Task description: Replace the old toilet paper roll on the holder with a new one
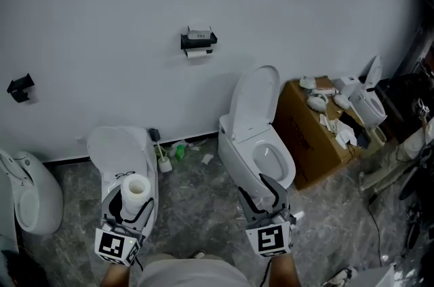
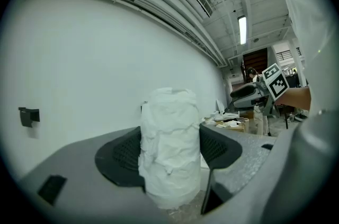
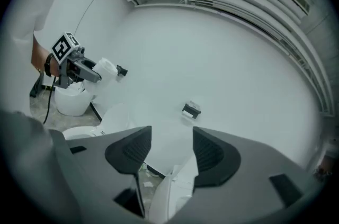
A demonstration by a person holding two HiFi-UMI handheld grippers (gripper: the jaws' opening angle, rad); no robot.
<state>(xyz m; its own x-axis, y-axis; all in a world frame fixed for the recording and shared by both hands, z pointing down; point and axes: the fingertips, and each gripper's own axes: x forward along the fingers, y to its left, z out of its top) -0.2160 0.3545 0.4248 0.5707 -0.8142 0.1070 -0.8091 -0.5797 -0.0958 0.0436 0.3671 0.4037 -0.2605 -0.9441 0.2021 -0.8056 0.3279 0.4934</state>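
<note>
L tool (image 1: 134, 209) clamped on fresh white paper roll (image 2: 170, 149), held upright, lower left of head view, carried ready for swap. R tool (image 3: 167, 151) jaws apart, empty, aimed at black wall holder (image 1: 198, 40), upper centre. Prob. kept free to pull old white roll (image 1: 196, 53) first.
</note>
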